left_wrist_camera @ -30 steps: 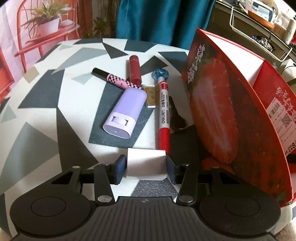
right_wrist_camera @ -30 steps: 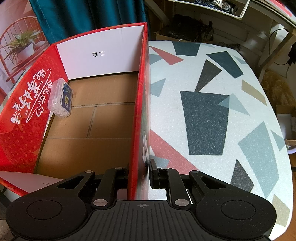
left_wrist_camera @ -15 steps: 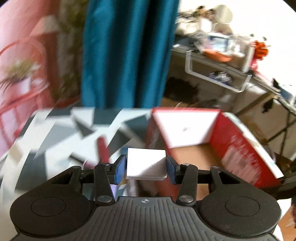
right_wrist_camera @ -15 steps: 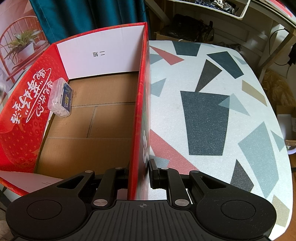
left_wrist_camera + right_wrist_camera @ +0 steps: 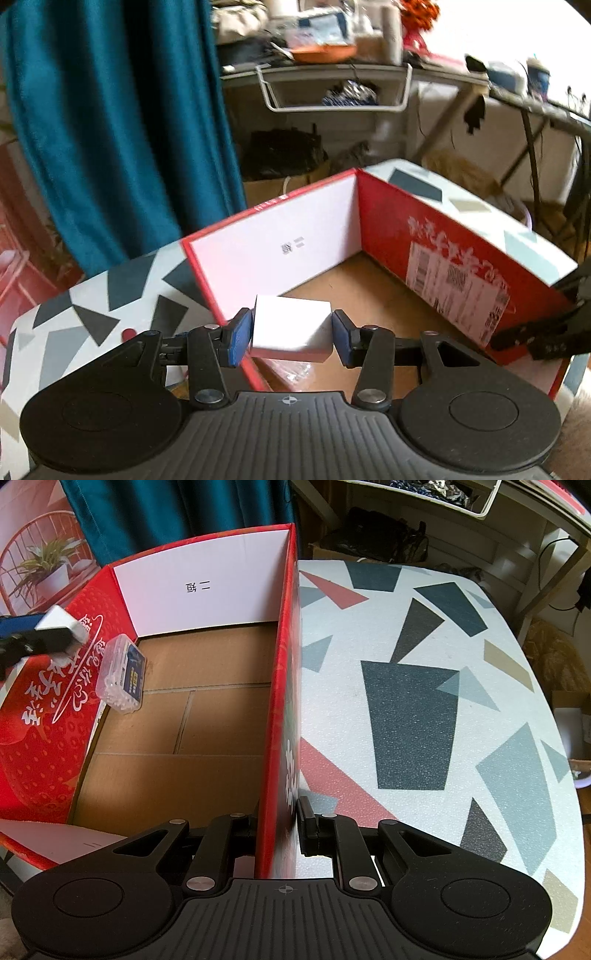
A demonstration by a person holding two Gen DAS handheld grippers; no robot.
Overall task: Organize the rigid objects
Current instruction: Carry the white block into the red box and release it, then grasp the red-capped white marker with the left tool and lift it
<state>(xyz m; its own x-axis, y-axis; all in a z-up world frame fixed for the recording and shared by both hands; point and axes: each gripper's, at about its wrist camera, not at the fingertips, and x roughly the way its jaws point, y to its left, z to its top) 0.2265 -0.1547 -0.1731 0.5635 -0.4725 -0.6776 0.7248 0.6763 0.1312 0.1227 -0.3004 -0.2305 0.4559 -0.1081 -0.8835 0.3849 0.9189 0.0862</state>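
My left gripper [image 5: 291, 334] is shut on a small white box [image 5: 291, 328] and holds it above the left wall of the red strawberry carton [image 5: 424, 236]. The same white box [image 5: 61, 627] enters the right wrist view at the far left, over the carton's left wall. My right gripper [image 5: 279, 827] is shut on the carton's right wall [image 5: 282, 709]. A clear plastic case [image 5: 122, 675] with a blue label leans inside the carton against its left wall. The carton's brown floor [image 5: 207, 716] is otherwise bare.
The carton stands on a white table with grey, dark and red shapes [image 5: 424, 701]. A teal curtain [image 5: 110, 129] hangs behind. Cluttered shelves and a wire basket [image 5: 332, 88] stand beyond the table. A black bag [image 5: 284, 151] lies on the floor.
My left gripper lifted the white box off the table, away from the pens and the purple case, and swung right over the carton. My right gripper stayed clamped on the carton wall.
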